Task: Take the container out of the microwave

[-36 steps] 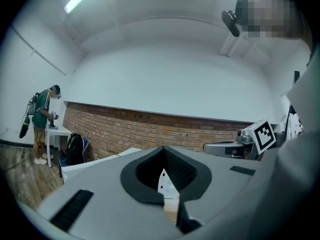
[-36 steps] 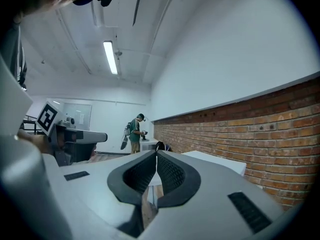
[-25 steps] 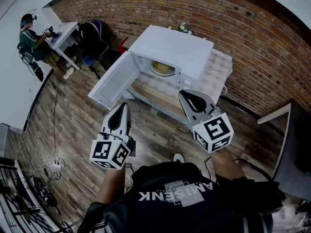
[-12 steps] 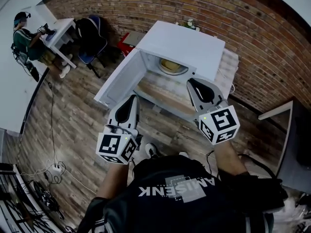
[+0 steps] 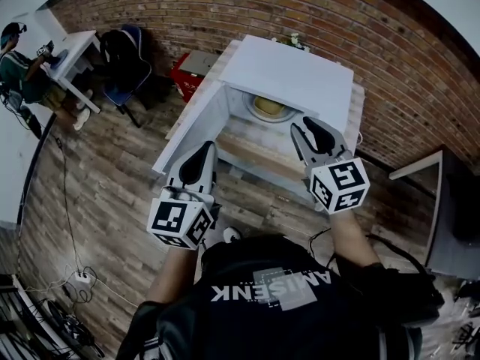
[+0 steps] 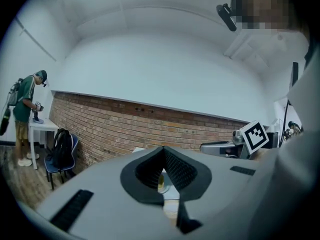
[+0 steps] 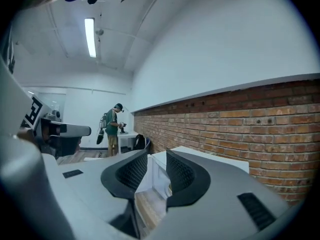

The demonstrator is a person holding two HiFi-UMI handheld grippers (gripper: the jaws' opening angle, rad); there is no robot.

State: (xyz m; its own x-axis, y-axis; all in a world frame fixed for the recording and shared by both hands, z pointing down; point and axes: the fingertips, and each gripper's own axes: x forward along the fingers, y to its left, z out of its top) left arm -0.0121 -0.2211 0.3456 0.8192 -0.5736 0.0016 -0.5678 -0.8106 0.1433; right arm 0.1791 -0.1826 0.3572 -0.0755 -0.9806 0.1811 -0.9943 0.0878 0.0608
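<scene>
A white microwave point(image 5: 289, 70) stands on a table with its door point(image 5: 191, 130) swung open to the left. Inside it sits a yellowish round container point(image 5: 268, 108). Both grippers are level in front of the opening, short of the cavity. My left gripper point(image 5: 202, 156) is by the door's lower edge, jaws shut and empty; in the left gripper view point(image 6: 163, 151) the container point(image 6: 161, 183) shows just past the pads. My right gripper point(image 5: 300, 128) is at the cavity's right front; its jaws have just been opening and stand open point(image 7: 156, 156) with nothing between them.
The microwave's table point(image 5: 259, 160) has a wood front edge just below the grippers. A brick wall runs behind. At far left a person point(image 5: 19, 70) stands at a white desk, beside a chair with a black bag point(image 5: 124, 58). A red box point(image 5: 184, 70) sits left of the microwave.
Both grippers have moved forward to the microwave's open front, and the microwave now sits nearer and more central in the head view. The container has not moved.
</scene>
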